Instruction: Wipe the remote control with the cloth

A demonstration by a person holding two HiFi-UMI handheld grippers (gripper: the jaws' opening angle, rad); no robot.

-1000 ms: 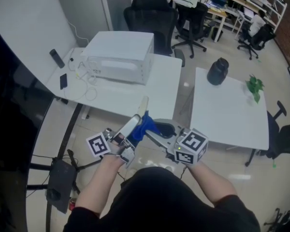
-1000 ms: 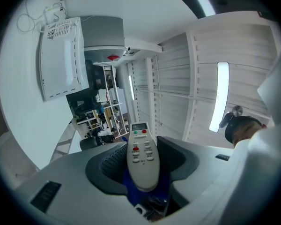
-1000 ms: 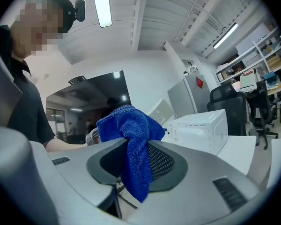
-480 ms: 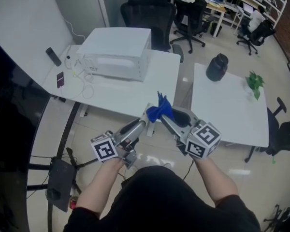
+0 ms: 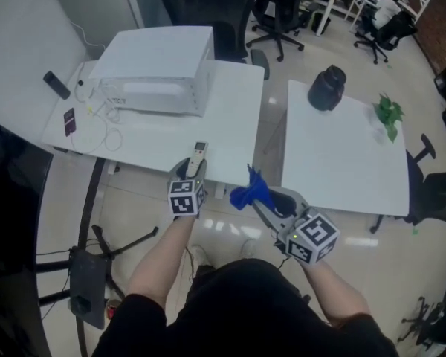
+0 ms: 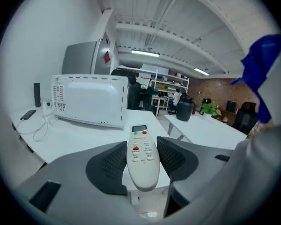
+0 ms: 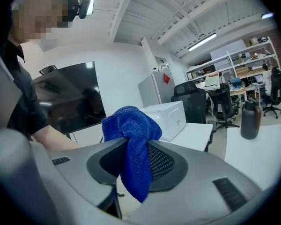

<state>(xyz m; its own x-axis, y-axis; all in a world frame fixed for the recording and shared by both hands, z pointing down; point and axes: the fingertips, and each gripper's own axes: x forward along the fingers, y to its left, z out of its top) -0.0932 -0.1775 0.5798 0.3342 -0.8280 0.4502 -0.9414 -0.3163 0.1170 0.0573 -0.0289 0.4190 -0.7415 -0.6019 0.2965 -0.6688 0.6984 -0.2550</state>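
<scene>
**Head view:** the left gripper (image 5: 190, 172) reaches over the near edge of the white bench (image 5: 149, 143). The white remote control (image 5: 198, 153) sticks out ahead of it toward a white microwave oven (image 5: 157, 69). The right gripper (image 5: 270, 204) hangs over the floor (image 5: 271, 136) in front of the gap between the two benches. A blue cloth (image 5: 250, 192) is bunched at its tip, to the right of the remote control and apart from it.

**Left gripper view:** the fingers (image 6: 108, 165) stand fairly wide, with their pads pressed on either side of the remote control. It lies button-face up and points at the microwave oven. The cloth shows at the upper right edge.

**Right gripper view:** the fingers (image 7: 163, 162) are partly closed and pinch the cloth, which bulges above them and hangs down below. The microwave oven stands beyond. A black bottle (image 7: 249, 112) stands on the second bench (image 7: 267, 144).
</scene>
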